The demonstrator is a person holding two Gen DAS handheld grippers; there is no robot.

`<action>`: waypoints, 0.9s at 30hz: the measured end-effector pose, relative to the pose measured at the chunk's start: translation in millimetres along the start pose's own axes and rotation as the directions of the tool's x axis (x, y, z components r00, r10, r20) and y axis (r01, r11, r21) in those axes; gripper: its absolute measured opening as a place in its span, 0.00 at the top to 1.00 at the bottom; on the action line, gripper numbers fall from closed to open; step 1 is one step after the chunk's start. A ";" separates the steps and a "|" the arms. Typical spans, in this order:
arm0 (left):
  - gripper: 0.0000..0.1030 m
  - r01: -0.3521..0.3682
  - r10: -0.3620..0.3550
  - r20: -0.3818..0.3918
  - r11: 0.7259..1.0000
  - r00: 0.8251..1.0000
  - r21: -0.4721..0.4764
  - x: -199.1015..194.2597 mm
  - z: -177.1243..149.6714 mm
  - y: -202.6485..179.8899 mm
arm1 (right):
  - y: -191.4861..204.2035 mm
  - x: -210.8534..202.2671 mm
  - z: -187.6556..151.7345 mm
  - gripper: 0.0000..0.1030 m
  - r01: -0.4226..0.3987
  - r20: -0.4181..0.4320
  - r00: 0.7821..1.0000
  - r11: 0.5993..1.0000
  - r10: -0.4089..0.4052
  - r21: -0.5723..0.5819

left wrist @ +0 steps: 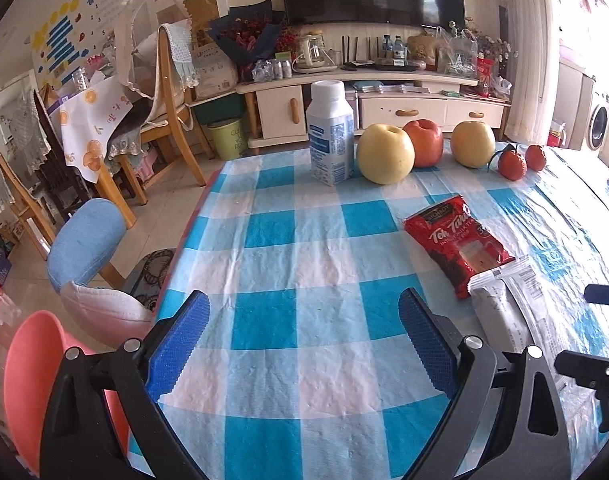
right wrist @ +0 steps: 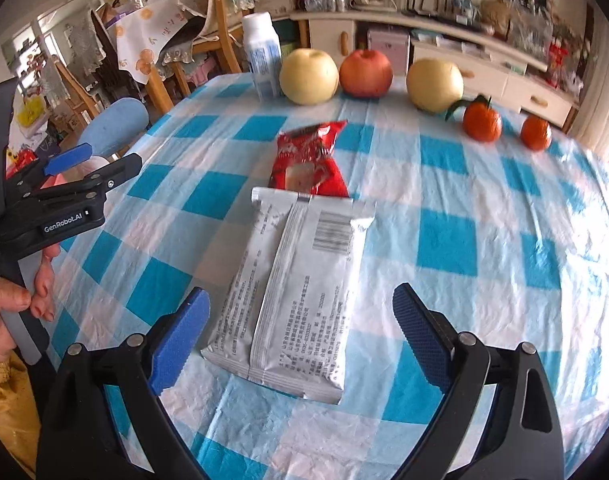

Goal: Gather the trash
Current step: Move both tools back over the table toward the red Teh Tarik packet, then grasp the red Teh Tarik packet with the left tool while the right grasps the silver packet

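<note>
Biggest thing on my feeds is the table with the blue-and-white checked plastic cloth, which fills most of both wrist views. Off its left edge I can see a salmon-pink plastic bin down near the floor, right by a blue padded stool. Along the far edge of the table there's a row of stuff: a white plastic milk bottle with blue label standing upright on the left, then a pale yellow pear just beside it, a red apple tucked slightly behind that, a second yellow pear further right, and two small orange tangerines at the right end. The trash is mid-table: a flat silver foil wrapper with barcode and printed text lying print side up, and a crinkly red tea sachet packet on its far side, with the near end of the red packet tucked under the far edge of the silver one as far as I can tell. My right gripper has its blue-padded jaws spread wide and holding nothing, with the near end of the silver wrapper sitting between them in the view. My left gripper is also gaping wide with nothing in it, over bare cloth to the left of both wrappers. From the right camera I can see the left one side-on at the left of the frame, held in a hand.
</note>
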State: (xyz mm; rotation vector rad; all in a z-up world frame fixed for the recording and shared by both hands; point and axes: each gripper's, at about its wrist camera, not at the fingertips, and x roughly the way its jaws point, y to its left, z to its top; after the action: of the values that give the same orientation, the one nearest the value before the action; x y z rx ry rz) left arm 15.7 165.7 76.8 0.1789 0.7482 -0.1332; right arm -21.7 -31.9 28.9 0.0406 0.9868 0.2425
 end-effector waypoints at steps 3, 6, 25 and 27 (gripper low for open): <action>0.08 0.017 -0.017 -0.005 1.000 1.000 -0.007 0.9 -0.9 -1.7 | -3.1 9.9 0.3 0.09 -0.032 -0.025 0.999 0.998 0.033 0.053; 0.08 0.029 -0.029 -0.013 1.000 0.999 -0.003 2.7 -2.3 -5.7 | -3.1 22.6 0.9 0.09 -0.032 -0.058 0.998 0.995 0.037 0.096; 0.08 0.103 -0.105 -0.035 0.993 0.994 -0.064 8.6 -4.1 -5.2 | 10.3 47.6 3.9 0.19 0.062 -0.026 0.998 0.998 -0.063 -0.025; 0.08 0.117 -0.120 -0.040 0.990 0.992 -0.083 10.1 -4.6 -3.5 | 12.3 46.0 3.4 0.22 0.062 -0.023 0.998 0.997 -0.063 -0.052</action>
State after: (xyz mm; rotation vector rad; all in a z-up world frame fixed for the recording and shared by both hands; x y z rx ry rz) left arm 19.4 162.6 66.2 0.0604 0.8075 -0.2121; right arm 3.1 -9.5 -5.2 -0.0404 1.0040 0.2117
